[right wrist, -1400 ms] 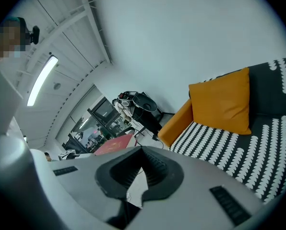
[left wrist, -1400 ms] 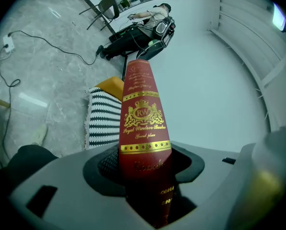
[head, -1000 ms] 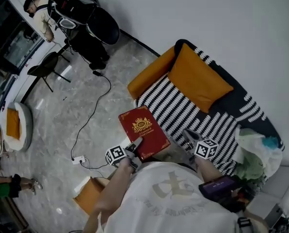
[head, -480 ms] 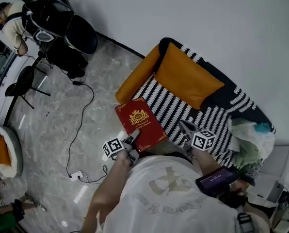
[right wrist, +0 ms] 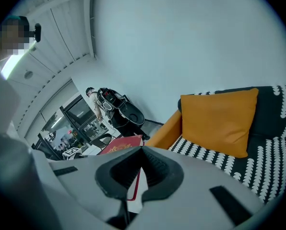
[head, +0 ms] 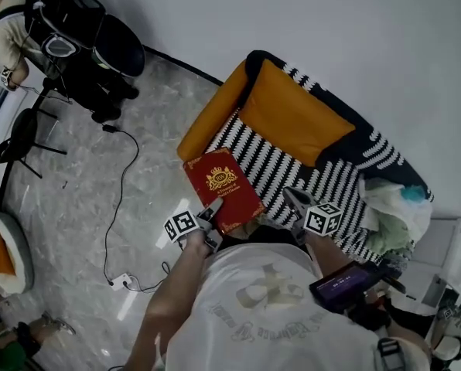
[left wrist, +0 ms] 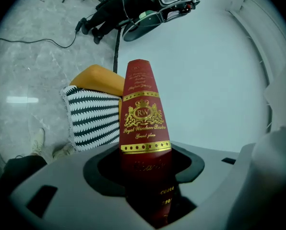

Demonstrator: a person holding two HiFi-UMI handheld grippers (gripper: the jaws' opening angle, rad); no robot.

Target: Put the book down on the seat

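Observation:
A red hardcover book with a gold crest is held by its near end in my left gripper, whose jaws are shut on it. It hangs over the front left corner of the black-and-white striped sofa seat. In the left gripper view the book sticks up from my left gripper, with the striped seat behind it. My right gripper hovers at the seat's front edge, to the book's right. In its own view the right gripper is shut and holds nothing, with the book just beyond it.
An orange cushion leans on the sofa's back and an orange armrest bounds the left end. Bags and cloth are piled at the right end. A black cable crosses the marble floor. A person with dark equipment stands at far left.
The book and my left gripper have come closer to the sofa, and the book now overlaps the seat's front left corner. The right gripper stays alongside it.

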